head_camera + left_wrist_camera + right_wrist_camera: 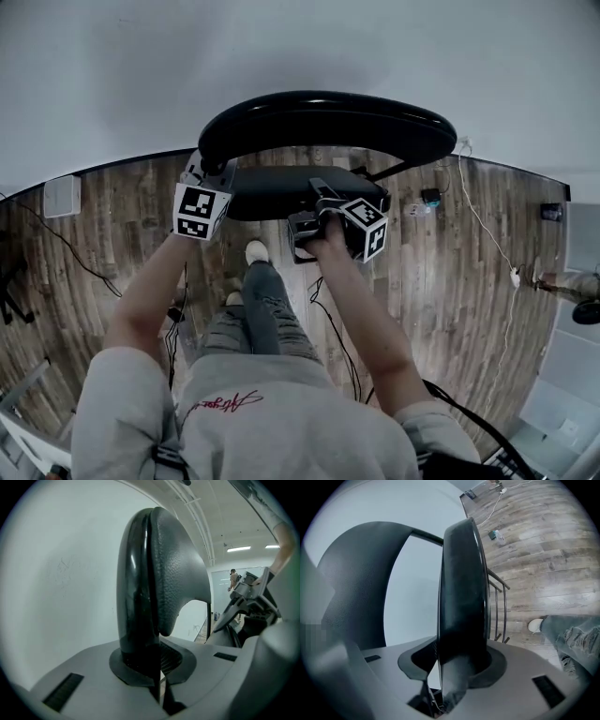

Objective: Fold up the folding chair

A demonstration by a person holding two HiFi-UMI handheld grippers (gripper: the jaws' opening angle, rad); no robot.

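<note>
Gripping folding chair (328, 127) at two places; fold step looks begun. Left gripper (212, 171) clamped tight on edge of backrest (150, 573). Right gripper (317, 195) closed round edge of seat (461, 597). Chair stands on wood floor (450, 272) by pale wall (281, 47), directly in front of person. Next move probably: hold backrest steady, swing seat up against it. Chair black. Backrest curved, glossy shell with grained pad. Seat thick, not yet flat against backrest.

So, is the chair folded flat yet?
Partly folded: the right gripper view shows white wall between the seat and the backrest, so they stand apart.
</note>
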